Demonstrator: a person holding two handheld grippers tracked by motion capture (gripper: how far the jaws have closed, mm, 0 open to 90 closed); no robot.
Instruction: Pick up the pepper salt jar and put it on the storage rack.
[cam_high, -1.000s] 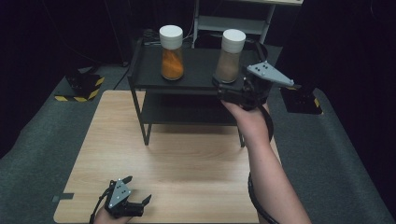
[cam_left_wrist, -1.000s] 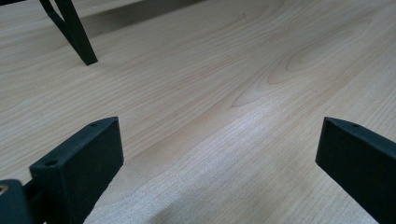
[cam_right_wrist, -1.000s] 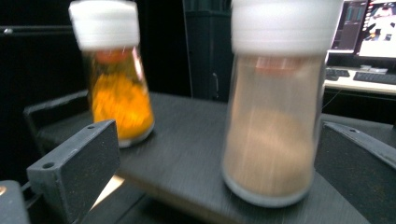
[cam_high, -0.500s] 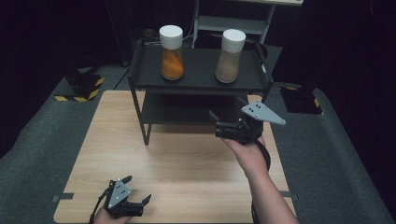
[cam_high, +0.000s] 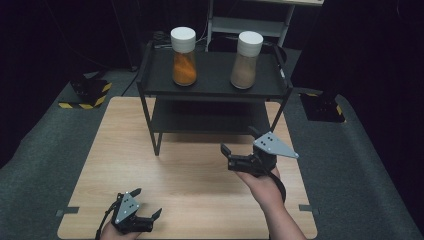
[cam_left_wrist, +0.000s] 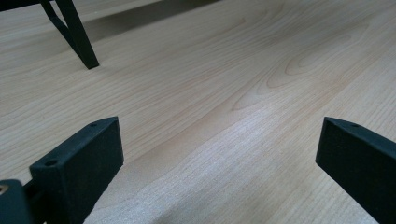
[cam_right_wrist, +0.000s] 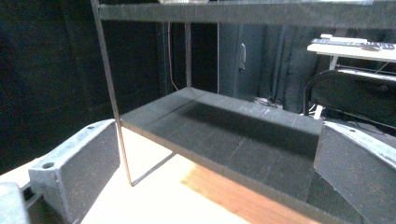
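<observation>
While I look down from the high view, I have the right gripper (cam_high: 239, 156) held low over the counter (cam_high: 190, 200) just in front of the black shelf rack (cam_high: 215, 90), jaws spread wide with nothing between them, and the left gripper (cam_high: 145, 212) resting near the counter's front edge, also spread and empty. Both jars stand upright on the rack's top shelf: the orange jar (cam_high: 183, 56) toward the left, the brown jar (cam_high: 246, 60) toward the right, well apart from each other and from either gripper. From the left gripper view, my two black jaws stand far apart over bare wood, with one rack leg (cam_left_wrist: 74, 32) at the upper left. From the right gripper view, the jaws are equally wide and face the rack's lower shelf (cam_right_wrist: 224, 126), which is bare, with the top shelf's edge running across above. I judge this to be a between-grasps pause in handling the jars, with neither jar in hand. Next I would have to raise the right gripper to top-shelf height, line the open jaws around the brown jar's body below its white cap, and close gently so it stays upright.
</observation>
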